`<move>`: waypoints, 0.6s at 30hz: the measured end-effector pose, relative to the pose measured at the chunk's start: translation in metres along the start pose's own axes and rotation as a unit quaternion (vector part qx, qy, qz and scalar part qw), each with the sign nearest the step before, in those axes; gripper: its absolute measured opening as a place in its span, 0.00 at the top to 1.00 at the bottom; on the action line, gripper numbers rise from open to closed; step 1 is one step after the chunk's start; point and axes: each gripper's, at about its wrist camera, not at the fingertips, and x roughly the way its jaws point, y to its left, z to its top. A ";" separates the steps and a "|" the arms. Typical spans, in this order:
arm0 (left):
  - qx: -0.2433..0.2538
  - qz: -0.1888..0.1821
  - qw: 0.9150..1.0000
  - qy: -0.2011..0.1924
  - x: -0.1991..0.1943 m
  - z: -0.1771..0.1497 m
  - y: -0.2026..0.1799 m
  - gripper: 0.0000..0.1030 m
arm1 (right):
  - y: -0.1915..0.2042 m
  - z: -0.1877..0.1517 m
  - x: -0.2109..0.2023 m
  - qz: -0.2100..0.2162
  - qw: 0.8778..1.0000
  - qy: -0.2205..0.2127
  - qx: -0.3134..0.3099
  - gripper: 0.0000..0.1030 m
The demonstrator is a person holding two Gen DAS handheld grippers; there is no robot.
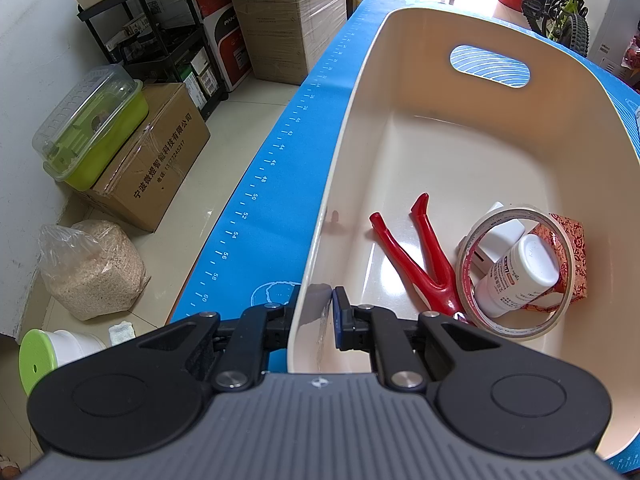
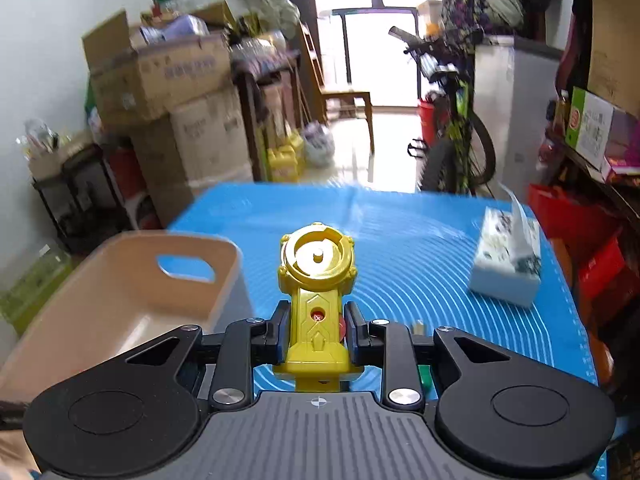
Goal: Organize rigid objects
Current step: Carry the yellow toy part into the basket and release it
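Observation:
A cream bin (image 1: 400,60) stands on the blue mat (image 1: 280,168). My left gripper (image 1: 316,304) is shut on the bin's near rim, one finger outside the wall and one inside. In the bin lie red-handled pliers (image 1: 420,256), a roll of clear tape (image 1: 516,272), a white pill bottle (image 1: 516,276), a white box (image 1: 500,236) and a red patterned box (image 1: 572,248). My right gripper (image 2: 316,320) is shut on a yellow toy launcher (image 2: 316,280), held above the mat (image 2: 400,240) to the right of the bin (image 2: 120,300).
A tissue box (image 2: 508,256) sits on the mat at the right. Left of the table are cardboard boxes (image 1: 152,160), a green lidded container (image 1: 92,124) and a bag of grain (image 1: 92,268) on the floor. A bicycle (image 2: 456,140) stands beyond the table's far edge.

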 end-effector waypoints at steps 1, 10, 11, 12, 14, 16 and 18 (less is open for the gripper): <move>0.000 0.000 1.000 0.000 0.000 0.000 0.000 0.85 | 0.005 0.002 -0.004 0.005 1.000 -0.006 -0.001 0.65; 0.000 0.000 1.000 0.000 0.000 0.000 0.000 0.85 | 0.055 0.008 -0.024 0.066 0.997 -0.025 -0.022 0.65; 0.000 0.000 1.000 0.000 0.000 0.000 0.000 0.85 | 0.061 0.007 -0.024 0.071 0.997 -0.023 -0.026 0.65; 0.000 0.000 1.000 0.000 0.000 0.000 0.000 0.85 | 0.067 0.006 -0.023 0.075 0.997 -0.020 -0.031 0.65; 0.000 0.000 1.000 0.000 0.000 0.000 0.000 0.85 | 0.077 0.002 -0.021 0.082 0.996 -0.013 -0.040 0.65; 0.000 0.000 1.000 0.000 0.000 0.000 0.000 0.85 | 0.086 -0.002 -0.019 0.085 0.995 -0.007 -0.050 0.65; 0.000 0.000 1.000 0.000 0.000 0.000 0.000 0.85 | 0.094 -0.005 -0.015 0.091 0.994 0.000 -0.057 0.65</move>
